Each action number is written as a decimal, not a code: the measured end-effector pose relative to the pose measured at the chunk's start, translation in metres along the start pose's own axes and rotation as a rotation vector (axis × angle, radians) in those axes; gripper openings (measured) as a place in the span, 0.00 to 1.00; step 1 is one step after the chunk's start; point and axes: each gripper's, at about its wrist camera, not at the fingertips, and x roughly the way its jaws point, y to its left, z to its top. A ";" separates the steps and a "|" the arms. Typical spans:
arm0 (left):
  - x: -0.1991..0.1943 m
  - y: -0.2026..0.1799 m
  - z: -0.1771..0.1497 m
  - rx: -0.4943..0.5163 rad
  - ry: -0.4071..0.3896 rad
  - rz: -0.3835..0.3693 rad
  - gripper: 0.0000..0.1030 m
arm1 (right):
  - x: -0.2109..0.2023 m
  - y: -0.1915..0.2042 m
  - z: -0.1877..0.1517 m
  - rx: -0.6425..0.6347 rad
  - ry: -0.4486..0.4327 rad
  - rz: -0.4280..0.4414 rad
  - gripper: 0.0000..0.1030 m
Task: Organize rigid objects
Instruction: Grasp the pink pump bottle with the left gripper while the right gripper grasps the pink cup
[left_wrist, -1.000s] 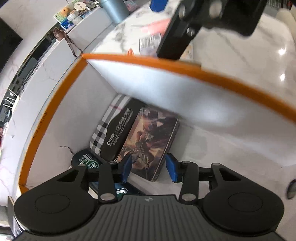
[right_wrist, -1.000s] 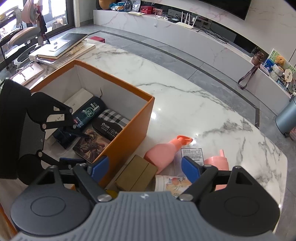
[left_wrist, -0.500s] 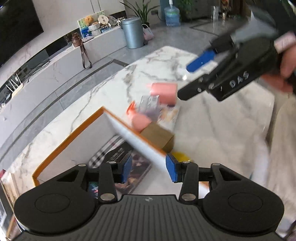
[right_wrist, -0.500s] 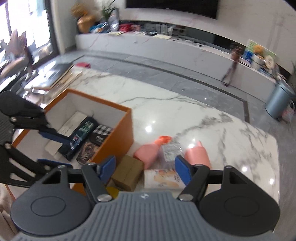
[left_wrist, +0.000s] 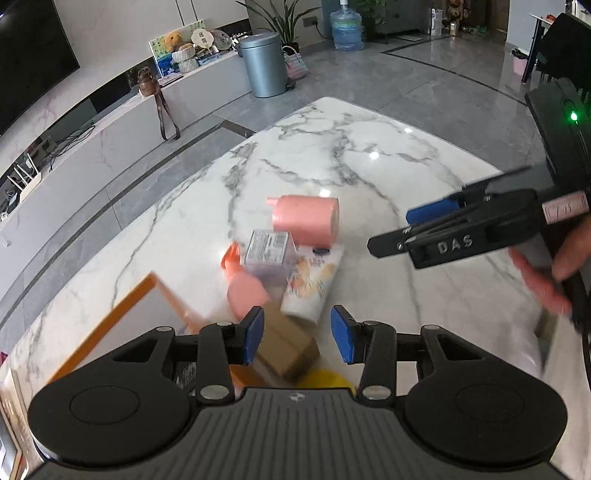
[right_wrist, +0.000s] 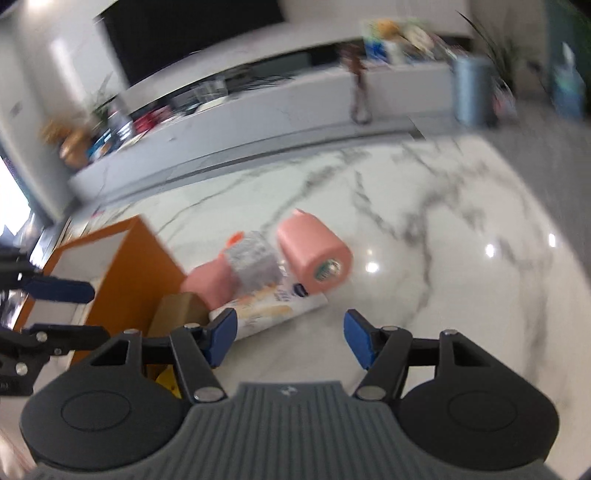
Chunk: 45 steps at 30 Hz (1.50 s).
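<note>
Left tool (left_wrist: 295, 339) half open, empty, above the brown box (left_wrist: 291, 350). Right tool (right_wrist: 290, 341) closing, empty; white tube (right_wrist: 269, 310) at its 11 o'clock on the surface (right_wrist: 443, 258).

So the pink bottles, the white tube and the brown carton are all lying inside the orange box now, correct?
Not inside. Both wrist views show the pink bottles, the white tube and the brown carton lying on the marble table beside the orange box, outside its wall.
</note>
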 end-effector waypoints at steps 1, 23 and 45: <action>0.008 0.001 0.006 0.003 0.002 0.001 0.50 | 0.005 -0.003 0.002 0.021 -0.001 -0.003 0.64; 0.153 0.041 0.060 0.023 0.431 0.062 0.52 | 0.102 0.003 0.057 -0.248 -0.033 -0.003 0.63; 0.142 0.026 0.046 0.033 0.389 0.078 0.48 | 0.066 -0.026 0.034 -0.296 0.194 -0.139 0.69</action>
